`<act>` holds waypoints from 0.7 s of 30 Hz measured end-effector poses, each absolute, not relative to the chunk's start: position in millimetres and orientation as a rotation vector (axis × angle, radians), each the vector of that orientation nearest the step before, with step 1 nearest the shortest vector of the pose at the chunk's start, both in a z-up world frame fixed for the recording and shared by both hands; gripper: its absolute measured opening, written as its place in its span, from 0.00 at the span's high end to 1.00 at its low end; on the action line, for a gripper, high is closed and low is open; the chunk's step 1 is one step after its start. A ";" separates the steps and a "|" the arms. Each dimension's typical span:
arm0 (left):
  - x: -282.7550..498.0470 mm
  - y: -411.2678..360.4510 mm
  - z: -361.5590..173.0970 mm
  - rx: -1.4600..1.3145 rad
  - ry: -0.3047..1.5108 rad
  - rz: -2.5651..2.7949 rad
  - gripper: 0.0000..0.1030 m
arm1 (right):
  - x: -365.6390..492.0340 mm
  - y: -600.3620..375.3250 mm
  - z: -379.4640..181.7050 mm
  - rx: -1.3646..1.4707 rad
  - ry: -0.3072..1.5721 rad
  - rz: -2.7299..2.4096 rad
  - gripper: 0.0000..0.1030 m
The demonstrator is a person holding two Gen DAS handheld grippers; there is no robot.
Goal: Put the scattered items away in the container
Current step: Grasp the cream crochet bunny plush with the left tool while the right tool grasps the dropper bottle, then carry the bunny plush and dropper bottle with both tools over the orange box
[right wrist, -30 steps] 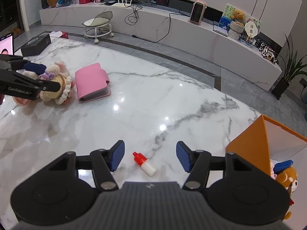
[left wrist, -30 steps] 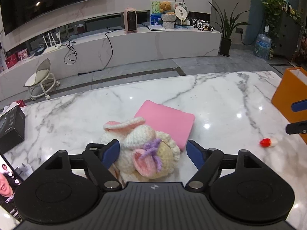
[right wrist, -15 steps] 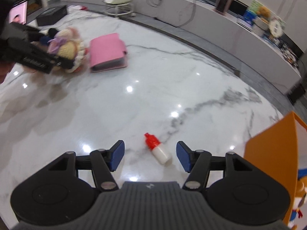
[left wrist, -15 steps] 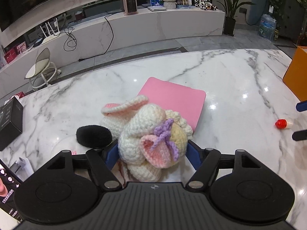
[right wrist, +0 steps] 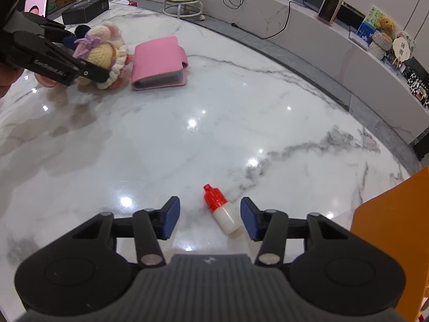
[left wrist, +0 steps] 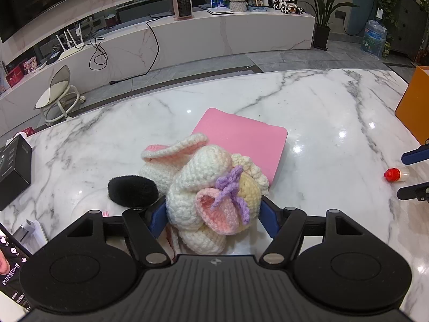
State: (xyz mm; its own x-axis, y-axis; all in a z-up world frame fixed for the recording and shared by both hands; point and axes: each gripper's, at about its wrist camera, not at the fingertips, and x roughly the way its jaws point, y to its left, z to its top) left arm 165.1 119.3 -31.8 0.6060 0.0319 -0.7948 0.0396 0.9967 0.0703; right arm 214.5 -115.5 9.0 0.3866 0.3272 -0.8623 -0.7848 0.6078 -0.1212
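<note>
My right gripper point(right wrist: 209, 218) is spread wide, with the small bottle point(right wrist: 221, 209) lying flat on the marble table point(right wrist: 241, 112) between my two pads, nearer the right one. Its long axis runs slantwise: red cap pointing away and to the left, white body toward me and right. So the pads would close across its width only if I turn the wrist a little, I judge. The orange box point(right wrist: 388, 241) stands just to my right, so this hand is the nearer one for the drop.

My left gripper point(left wrist: 211, 218) has its pads pressed into both sides of the knitted bunny point(left wrist: 211, 201), far left on the table, beside the pink wallet point(left wrist: 246, 139); it looks gripped.

A second ago the left pads stood wide of the bunny; now they have closed on it. The bottle has also come deeper between my right pads as I moved in
</note>
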 end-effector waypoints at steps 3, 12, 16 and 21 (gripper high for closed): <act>165.0 118.7 -31.9 0.084 0.920 -0.004 0.22 | 217.6 -115.4 3.3 -0.583 0.934 0.757 0.49; 165.0 117.4 -32.0 0.083 0.922 -0.002 0.23 | 220.5 -113.6 0.3 -0.560 0.968 0.783 0.69; 164.2 116.6 -31.3 0.084 0.925 -0.001 0.25 | 218.1 -110.6 0.3 -0.573 0.977 0.792 0.80; 163.2 119.1 -29.9 0.062 0.925 -0.005 0.28 | 219.2 -111.7 0.9 -0.569 0.984 0.785 0.80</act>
State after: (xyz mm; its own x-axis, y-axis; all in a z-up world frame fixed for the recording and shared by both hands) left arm 163.2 119.1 -29.9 0.6019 0.0225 -0.7982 0.0309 0.9982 0.0514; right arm 219.2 -111.7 0.9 0.3258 0.3196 -0.8897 -0.7964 0.6000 -0.0761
